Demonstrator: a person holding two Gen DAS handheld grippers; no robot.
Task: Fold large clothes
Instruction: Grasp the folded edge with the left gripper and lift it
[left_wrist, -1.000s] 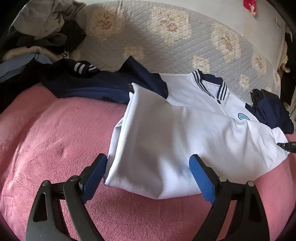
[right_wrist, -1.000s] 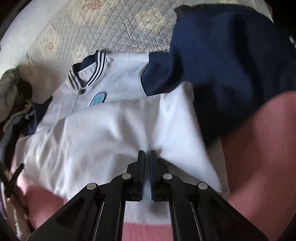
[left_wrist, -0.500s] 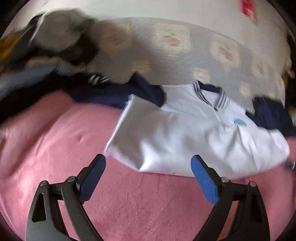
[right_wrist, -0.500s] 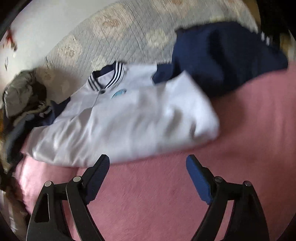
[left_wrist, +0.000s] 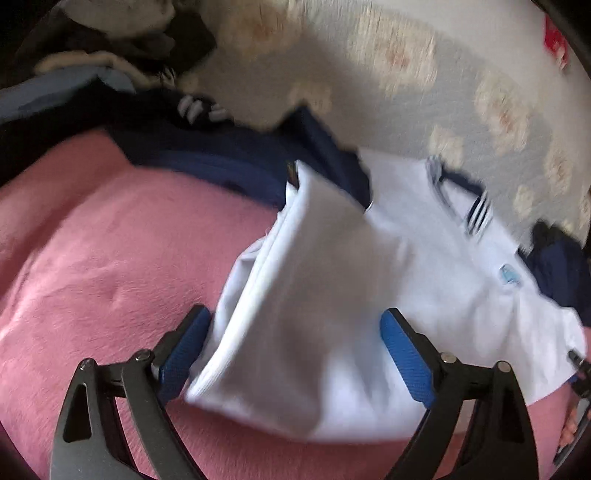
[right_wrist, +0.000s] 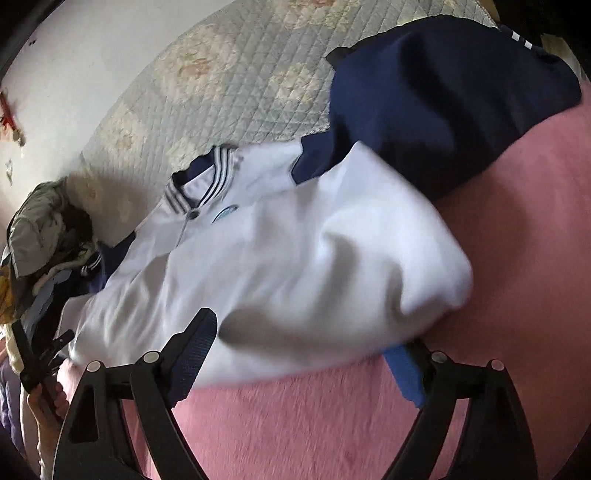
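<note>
I am lowering both released tongs, left (left_wrist: 295, 354) and right (right_wrist: 299, 354), astride the folded white navy-sleeved jacket (right_wrist: 295, 258) on the pink fleece bed blanket (right_wrist: 517, 258), its edge lying ungripped between them for the next fold.

A: Soft daylight, fairly bright; the white jacket (left_wrist: 369, 295) nearly washes out, though folds still cast grey shadows.

B: The left view is smeared by motion, worst on the quilt (left_wrist: 424, 92) far off.

A: The right view is sharper; its quilt stitching reads clearly.

B: Both bend strongly outward, with black corners. The clothes pile (right_wrist: 44, 236) at far left sits in gloom.
</note>
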